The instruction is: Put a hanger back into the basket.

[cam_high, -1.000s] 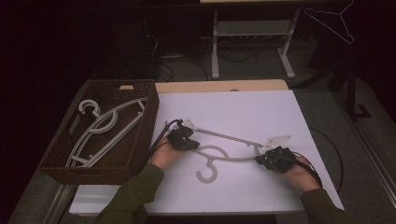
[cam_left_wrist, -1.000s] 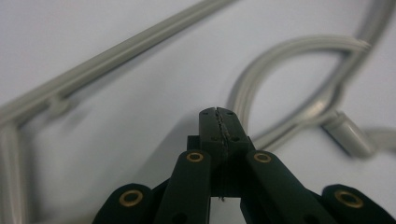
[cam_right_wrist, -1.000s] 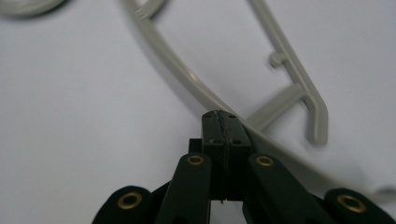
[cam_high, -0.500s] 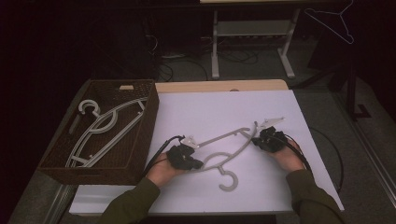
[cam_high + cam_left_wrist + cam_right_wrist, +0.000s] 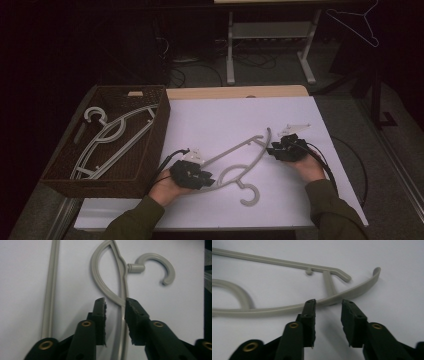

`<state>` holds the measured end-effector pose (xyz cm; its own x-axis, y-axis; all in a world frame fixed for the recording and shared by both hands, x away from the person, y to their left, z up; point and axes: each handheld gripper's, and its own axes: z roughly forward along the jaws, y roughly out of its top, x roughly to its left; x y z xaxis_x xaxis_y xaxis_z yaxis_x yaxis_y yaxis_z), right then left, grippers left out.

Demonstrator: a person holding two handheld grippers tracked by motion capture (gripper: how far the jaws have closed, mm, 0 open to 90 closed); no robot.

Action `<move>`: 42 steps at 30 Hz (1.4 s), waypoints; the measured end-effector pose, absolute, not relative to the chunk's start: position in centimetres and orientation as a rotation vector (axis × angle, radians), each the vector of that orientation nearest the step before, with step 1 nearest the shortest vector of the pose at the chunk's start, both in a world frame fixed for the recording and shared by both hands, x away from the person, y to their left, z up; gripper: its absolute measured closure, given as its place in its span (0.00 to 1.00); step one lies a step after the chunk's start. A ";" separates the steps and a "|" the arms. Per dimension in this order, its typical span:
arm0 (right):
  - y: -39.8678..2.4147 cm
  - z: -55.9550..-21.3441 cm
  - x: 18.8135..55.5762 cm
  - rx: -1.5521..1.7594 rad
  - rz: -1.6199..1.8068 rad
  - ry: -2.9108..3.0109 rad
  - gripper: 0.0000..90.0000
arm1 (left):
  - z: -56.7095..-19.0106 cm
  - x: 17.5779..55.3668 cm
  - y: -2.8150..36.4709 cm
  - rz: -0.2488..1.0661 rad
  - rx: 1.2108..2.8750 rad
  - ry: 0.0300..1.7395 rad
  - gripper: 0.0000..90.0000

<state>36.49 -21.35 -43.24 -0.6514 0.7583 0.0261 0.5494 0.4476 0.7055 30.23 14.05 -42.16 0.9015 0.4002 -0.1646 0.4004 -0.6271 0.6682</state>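
A grey plastic hanger [image 5: 235, 148] lies flat on the white table top [image 5: 215, 120], its hook pointing at the near edge. My left gripper [image 5: 210, 181] is at the hanger's near-left end. In the left gripper view its jaws [image 5: 115, 302] have just been opening; the hanger's arm [image 5: 135, 267] runs between them, untouched by the pads. My right gripper [image 5: 272, 149] is at the far-right end. Its jaws [image 5: 328, 303] have also just been opening, with the curved arm [image 5: 352, 293] lying just past the tips.
A dark wicker basket [image 5: 155, 145] stands on the table's left side with pale hangers [image 5: 115, 135] inside. Beyond the far edge is a metal frame [image 5: 270, 50] with cables on the floor. Another hanger [image 5: 357, 22] hangs at the upper right.
The hanger has turned, its hook swinging toward the near right. My left gripper came nearer to the person and the right went farther. Both sets of jaws opened and let go of it.
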 end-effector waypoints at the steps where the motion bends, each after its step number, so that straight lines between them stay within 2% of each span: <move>1: -21.3 -43.1 36.1 1.127 1.029 2.414 0.63 | -42.1 30.0 14.2 0.004 2.322 0.563 0.73; 4: -21.0 -42.5 34.7 1.114 1.082 2.440 0.65 | -42.2 29.2 14.6 0.027 2.326 0.550 0.67; 7: -20.1 -41.8 32.6 1.019 1.108 2.500 0.71 | -42.1 28.5 14.9 0.052 2.311 0.559 0.55; 9: -19.3 -41.6 30.9 0.965 1.139 2.543 0.71 | -42.0 28.3 15.1 0.072 2.323 0.555 0.47; 12: -18.1 -41.9 28.7 0.892 1.163 2.615 0.71 | -42.1 28.2 15.1 0.080 2.307 0.568 0.42; 16: -16.6 -42.5 26.3 0.771 1.197 2.725 0.72 | -42.6 28.2 14.8 0.072 2.303 0.577 0.41; 20: -15.0 -43.5 25.4 0.707 1.165 2.802 0.73 | -42.8 28.5 14.8 0.071 2.321 0.571 0.41; 25: -14.0 -44.2 25.3 0.618 1.116 2.841 0.74 | -42.9 28.5 14.8 0.071 2.300 0.586 0.40; 35: -13.4 -44.4 24.8 0.534 1.066 2.821 0.86 | -43.1 28.4 14.6 0.078 2.304 0.589 0.40; 42: -13.5 -44.2 25.1 0.529 1.078 2.828 0.86 | -43.2 28.6 14.4 0.087 2.327 0.565 0.40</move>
